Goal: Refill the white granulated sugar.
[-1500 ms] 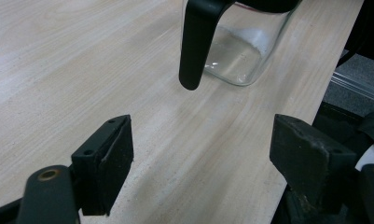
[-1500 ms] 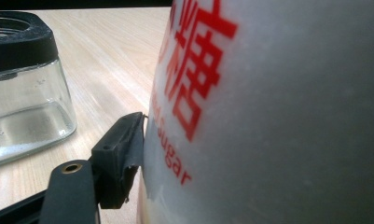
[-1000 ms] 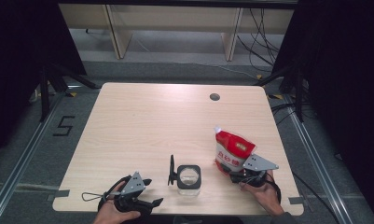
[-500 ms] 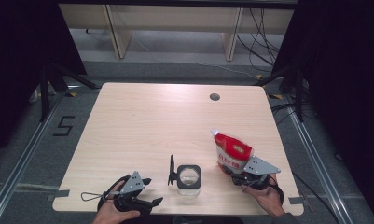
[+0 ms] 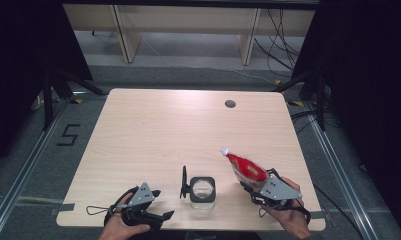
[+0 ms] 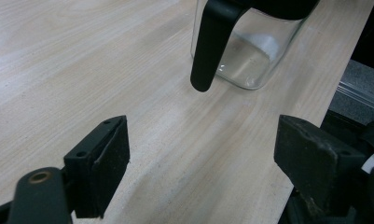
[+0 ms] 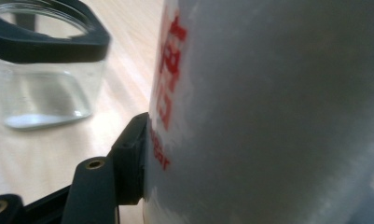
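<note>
A clear glass jar [image 5: 203, 189] with a black rim and a black handle [image 5: 184, 183] stands near the table's front edge, mid-table. In the left gripper view the jar [image 6: 250, 51] and its handle [image 6: 211, 42] lie ahead of my left gripper [image 6: 198, 163], which is open and holds nothing. My left gripper [image 5: 150, 210] rests at the front left of the table. My right gripper [image 5: 255, 187] is shut on a red and white bag [image 5: 245, 168], which tilts up and to the left. The bag [image 7: 268, 112] presses against one black jaw, with the jar [image 7: 42, 65] to its left.
The pale wooden table [image 5: 178, 135] has a round cable hole [image 5: 230, 104] at the back right. Metal stands and cables lie on the floor around it. A floor mark "5" [image 5: 68, 135] sits to the left.
The bag in my right gripper has tipped further over to the left and lowered a little. The left gripper has stayed in place.
</note>
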`<state>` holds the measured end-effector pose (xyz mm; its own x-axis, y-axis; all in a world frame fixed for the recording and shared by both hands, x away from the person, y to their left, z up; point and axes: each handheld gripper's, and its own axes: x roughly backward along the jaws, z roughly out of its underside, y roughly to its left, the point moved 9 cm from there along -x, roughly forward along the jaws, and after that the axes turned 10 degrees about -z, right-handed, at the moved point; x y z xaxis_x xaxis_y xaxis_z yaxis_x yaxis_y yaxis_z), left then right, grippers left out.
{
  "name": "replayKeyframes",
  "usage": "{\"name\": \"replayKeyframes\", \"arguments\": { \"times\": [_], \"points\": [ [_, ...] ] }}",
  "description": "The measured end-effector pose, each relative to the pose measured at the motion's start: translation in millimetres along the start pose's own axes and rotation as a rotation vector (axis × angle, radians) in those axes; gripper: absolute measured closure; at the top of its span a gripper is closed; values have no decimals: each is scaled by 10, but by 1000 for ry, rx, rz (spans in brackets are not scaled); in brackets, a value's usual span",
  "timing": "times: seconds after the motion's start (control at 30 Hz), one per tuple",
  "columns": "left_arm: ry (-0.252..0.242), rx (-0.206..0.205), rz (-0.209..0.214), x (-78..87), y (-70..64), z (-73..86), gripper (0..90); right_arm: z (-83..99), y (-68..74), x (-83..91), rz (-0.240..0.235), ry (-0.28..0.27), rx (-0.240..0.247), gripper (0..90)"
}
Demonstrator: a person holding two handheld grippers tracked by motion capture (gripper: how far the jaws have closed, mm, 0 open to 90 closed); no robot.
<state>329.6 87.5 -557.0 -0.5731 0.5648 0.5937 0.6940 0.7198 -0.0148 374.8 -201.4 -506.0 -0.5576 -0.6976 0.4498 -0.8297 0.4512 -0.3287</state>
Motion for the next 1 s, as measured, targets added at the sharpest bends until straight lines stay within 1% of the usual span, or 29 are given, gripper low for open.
{"name": "replayKeyframes", "arguments": {
  "times": [0.03,0.07,0.1,0.13,0.17,0.23,0.27,0.3,0.33,0.37,0.4,0.43,0.47,0.5,0.53,0.57,0.6,0.63,0.67,0.7,0.73,0.77,0.8,0.83,0.87,0.9,0.93,0.97,1.0],
  "points": [
    [-6,0,7,2,-4,-9,160,-14,26,20,8,9,26,402],
    [-5,-4,7,3,3,-11,160,-14,26,20,8,9,26,402],
    [-7,2,3,2,3,-13,160,-19,46,34,8,16,33,402],
    [-6,25,5,-1,-6,-9,160,-31,69,68,10,22,51,403],
    [1,20,2,5,-1,-4,160,-34,78,84,16,29,62,403],
    [6,11,0,8,8,0,160,-42,80,113,36,48,107,403],
    [-7,26,3,-2,-6,-11,159,-41,91,123,37,56,117,403],
    [-7,26,3,-2,-6,-11,160,-41,91,123,37,56,117,403],
    [-4,19,-1,2,-2,-9,160,-39,102,137,39,65,130,403],
    [-4,21,0,1,-2,-9,160,-36,102,145,47,77,149,404],
    [-10,26,4,-7,-5,-13,160,-41,126,161,52,93,179,404],
    [-10,26,4,-7,-5,-13,160,-43,142,169,55,102,190,404],
    [-2,22,-3,4,-2,-6,160,-36,130,176,71,122,223,404],
    [-2,22,-3,4,-2,-6,160,-36,130,176,71,122,223,404],
    [3,12,-1,8,5,-1,160,-29,152,177,67,136,231,405],
    [6,15,2,8,3,1,160,-24,160,182,72,150,247,405],
    [-6,15,1,-1,6,-6,160,-21,180,193,93,178,288,405],
    [-1,13,-2,4,8,-4,160,-21,180,193,93,178,288,405],
    [2,16,-3,8,5,-1,160,-23,181,192,97,190,317,405],
    [2,5,-5,3,24,3,160,-20,196,194,99,205,337,406],
    [-6,8,-8,6,16,-9,160,-11,215,199,109,220,344,406],
    [-6,5,-8,5,20,-10,160,-22,215,197,118,236,392,406],
    [1,-2,-10,11,25,-3,160,-19,215,210,149,286,463,407],
    [-8,1,-6,4,23,-7,160,-34,200,195,150,282,517,407],
    [-8,1,-6,4,23,-7,160,-30,212,202,153,298,534,408],
    [1,-1,-11,12,27,-2,160,-30,212,202,153,298,534,408],
    [0,1,-10,10,26,-3,160,-27,230,204,162,312,548,408],
    [4,-5,-7,15,27,1,160,1,267,217,188,354,557,409],
    [-1,-2,-8,11,28,0,160,-9,260,226,199,370,595,410]
  ]
}}
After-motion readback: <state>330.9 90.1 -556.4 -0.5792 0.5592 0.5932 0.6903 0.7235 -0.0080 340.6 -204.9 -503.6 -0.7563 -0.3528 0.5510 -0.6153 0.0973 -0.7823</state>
